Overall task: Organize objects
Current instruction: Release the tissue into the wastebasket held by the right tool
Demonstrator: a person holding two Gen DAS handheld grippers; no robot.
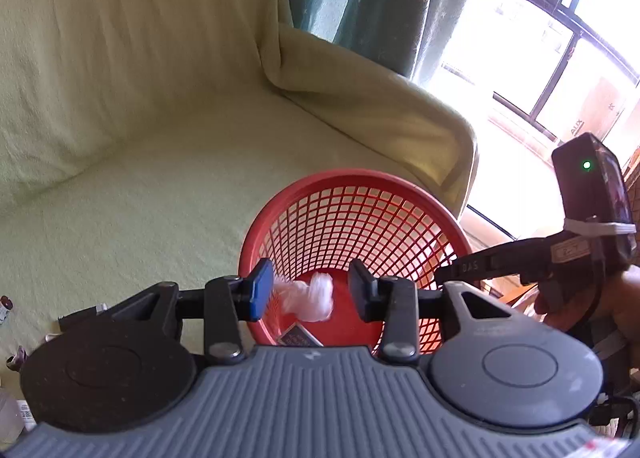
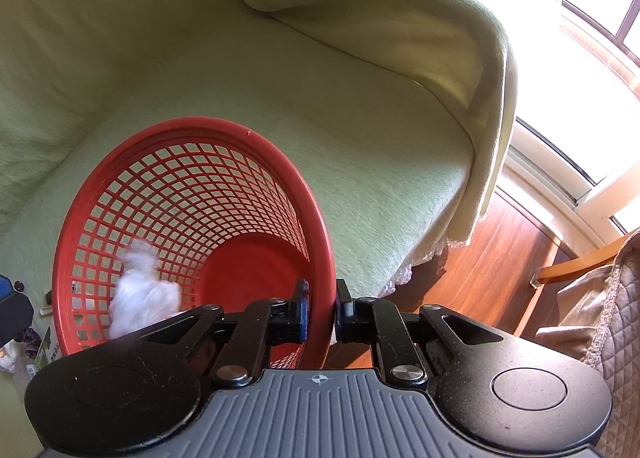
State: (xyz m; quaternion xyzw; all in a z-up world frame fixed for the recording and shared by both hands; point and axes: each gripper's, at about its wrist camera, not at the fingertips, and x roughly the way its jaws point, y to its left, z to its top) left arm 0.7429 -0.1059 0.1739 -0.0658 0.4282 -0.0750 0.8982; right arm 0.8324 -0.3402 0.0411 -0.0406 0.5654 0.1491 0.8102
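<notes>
A crumpled white wad [image 1: 312,296], soft-edged with blur, sits inside the red mesh basket [image 1: 356,178] on the sofa [image 1: 160,178]. The left tongs [image 1: 310,290] are spread above the basket; the right tongs [image 2: 320,310] pinch its rim.

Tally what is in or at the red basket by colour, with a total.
Red: 1, the basket, its rim clamped by the right gripper.
White: 1, the crumpled wad, blurred, over the basket between the fingers of the open left gripper.
Dark: 1, a small box on the basket floor.
Total: 3.
</notes>
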